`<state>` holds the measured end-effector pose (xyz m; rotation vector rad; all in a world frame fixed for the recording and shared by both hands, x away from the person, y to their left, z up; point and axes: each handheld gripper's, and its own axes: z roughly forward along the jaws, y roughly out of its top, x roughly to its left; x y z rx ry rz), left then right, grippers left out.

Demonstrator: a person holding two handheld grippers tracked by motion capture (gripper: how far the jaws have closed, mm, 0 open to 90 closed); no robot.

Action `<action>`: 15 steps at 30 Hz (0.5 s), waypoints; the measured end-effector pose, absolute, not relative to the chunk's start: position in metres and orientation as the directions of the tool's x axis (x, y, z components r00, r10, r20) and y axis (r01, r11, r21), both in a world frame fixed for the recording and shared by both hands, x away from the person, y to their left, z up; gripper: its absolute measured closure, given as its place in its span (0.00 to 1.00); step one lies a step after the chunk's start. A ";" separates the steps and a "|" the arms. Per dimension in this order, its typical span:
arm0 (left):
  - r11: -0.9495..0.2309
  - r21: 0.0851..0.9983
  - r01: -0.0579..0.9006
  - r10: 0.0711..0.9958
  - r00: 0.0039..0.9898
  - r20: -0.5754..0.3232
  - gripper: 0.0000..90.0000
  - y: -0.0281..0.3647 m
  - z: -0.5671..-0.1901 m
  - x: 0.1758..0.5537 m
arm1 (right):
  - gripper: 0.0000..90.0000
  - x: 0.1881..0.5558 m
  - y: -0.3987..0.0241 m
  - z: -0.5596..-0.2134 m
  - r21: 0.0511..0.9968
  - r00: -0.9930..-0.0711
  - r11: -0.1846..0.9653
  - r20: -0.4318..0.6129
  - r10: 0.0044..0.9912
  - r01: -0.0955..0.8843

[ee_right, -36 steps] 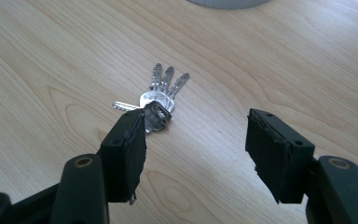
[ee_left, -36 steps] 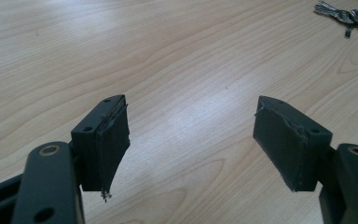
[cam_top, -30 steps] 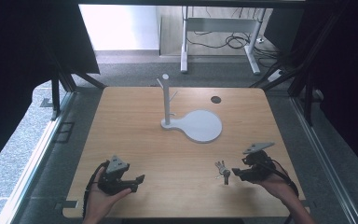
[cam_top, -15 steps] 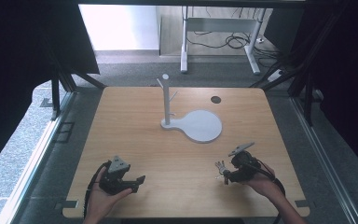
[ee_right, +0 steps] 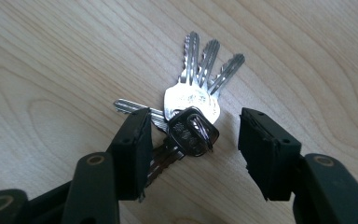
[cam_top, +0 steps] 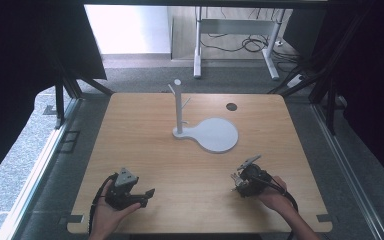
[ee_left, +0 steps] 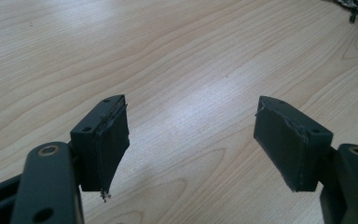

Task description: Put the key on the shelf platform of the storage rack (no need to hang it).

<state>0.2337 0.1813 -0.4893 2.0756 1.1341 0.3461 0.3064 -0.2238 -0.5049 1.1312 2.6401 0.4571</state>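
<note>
A bunch of silver keys [ee_right: 193, 100] on a ring lies flat on the wooden table [cam_top: 180, 165]; in the high view the keys [cam_top: 235, 179] are at the front right. My right gripper [ee_right: 193, 126] is tilted down over them with one jaw on each side of the ring. Its jaws have just been closing, and a gap still shows beside the right pad, so it is open. At the front left, my left gripper [cam_top: 149, 193] rests low in the hand. In its own view the left gripper [ee_left: 191, 121] is open with only bare wood between the jaws.
A white stand [cam_top: 178, 107] with short pegs rises from a round white base [cam_top: 216, 135] at the table's middle back. A small dark hole [cam_top: 231, 106] sits behind it. Dark curtains flank the table, and desk legs with cables stand beyond it.
The right hand has come down and slightly left onto the keys, and its jaws have narrowed around the ring. The left hand has kept still.
</note>
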 end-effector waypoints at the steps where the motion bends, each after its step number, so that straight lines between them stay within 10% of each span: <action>1: -0.341 0.712 0.614 0.813 0.573 -0.105 0.30 0.182 -0.489 0.233 | 0.52 0.306 -0.224 -0.506 0.376 -0.670 0.647 -0.087 0.737 0.663; 15: -0.341 0.715 0.610 0.815 0.571 -0.099 0.30 0.182 -0.489 0.232 | 0.72 0.311 -0.228 -0.504 0.356 -0.648 0.620 -0.051 0.760 0.699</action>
